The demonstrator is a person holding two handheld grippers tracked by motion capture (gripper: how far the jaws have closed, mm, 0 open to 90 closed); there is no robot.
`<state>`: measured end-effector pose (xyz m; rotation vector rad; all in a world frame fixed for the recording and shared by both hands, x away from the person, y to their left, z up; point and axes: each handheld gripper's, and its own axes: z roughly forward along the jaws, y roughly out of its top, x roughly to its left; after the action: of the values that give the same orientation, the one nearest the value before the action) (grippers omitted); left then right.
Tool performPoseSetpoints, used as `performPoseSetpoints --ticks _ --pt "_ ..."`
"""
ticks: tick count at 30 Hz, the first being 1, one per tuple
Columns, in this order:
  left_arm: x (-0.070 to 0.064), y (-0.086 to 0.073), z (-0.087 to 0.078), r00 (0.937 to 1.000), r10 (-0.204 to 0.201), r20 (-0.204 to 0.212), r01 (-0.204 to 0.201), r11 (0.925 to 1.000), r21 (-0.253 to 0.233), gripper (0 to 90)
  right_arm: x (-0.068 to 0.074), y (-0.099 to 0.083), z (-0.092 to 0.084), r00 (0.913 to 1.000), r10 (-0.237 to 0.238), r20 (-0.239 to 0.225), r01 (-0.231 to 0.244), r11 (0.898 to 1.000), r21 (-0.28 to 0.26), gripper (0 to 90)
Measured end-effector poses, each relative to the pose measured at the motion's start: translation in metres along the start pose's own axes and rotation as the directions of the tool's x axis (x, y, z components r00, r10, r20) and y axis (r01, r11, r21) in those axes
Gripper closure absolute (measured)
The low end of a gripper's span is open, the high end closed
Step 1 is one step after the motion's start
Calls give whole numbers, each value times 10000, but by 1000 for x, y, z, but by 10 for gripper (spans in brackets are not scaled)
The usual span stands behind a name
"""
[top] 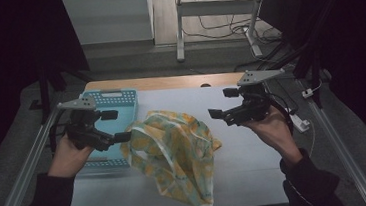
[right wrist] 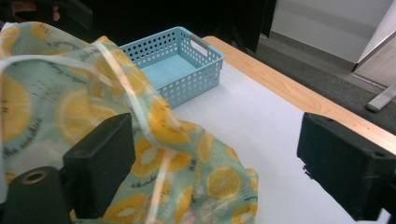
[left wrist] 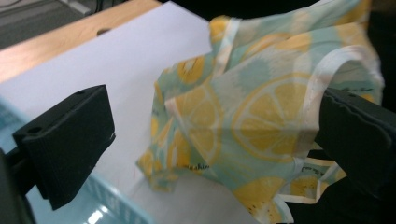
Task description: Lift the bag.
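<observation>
Your left gripper (top: 123, 136), jaws wide, already straddles the lemon-print cloth's (top: 175, 151) left edge at mid-bench beside the blue basket (top: 115, 100), while your right gripper (top: 215, 113), also wide, hangs just off its right side.

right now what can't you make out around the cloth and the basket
- Lemon-print cloth: its near end hangs past the table edge in the high view.
- Blue basket: its near wall sits behind the left hand-held gripper.
- Small lettering on the cloth: too blurred to read in the right gripper view.
</observation>
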<state>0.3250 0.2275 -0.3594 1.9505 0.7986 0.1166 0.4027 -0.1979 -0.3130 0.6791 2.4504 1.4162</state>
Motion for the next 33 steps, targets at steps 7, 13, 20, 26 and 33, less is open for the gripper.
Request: performPoseSetpoints --ticks 7,13,20,26,33 --pt "1 -26 0 9992 -153 -370 160 9997 203 1 2 -20 -1 10000 54 75 -54 10000 16 38" --pt "-3 -44 -5 9969 -139 -769 164 9994 315 1 6 -39 -1 9998 49 191 -48 10000 -31 13" --pt "-7 -69 -8 9934 -310 -1107 370 9979 525 1 10 -62 -3 9998 156 147 -155 9999 -73 13" --pt "-8 -90 -12 9878 -647 -1418 727 9960 522 0 12 -80 -8 9991 201 386 -198 9998 -93 13" --pt "-11 -113 -16 9826 -885 -1635 984 9937 534 0 18 -103 -13 9978 129 654 -132 9999 42 13"
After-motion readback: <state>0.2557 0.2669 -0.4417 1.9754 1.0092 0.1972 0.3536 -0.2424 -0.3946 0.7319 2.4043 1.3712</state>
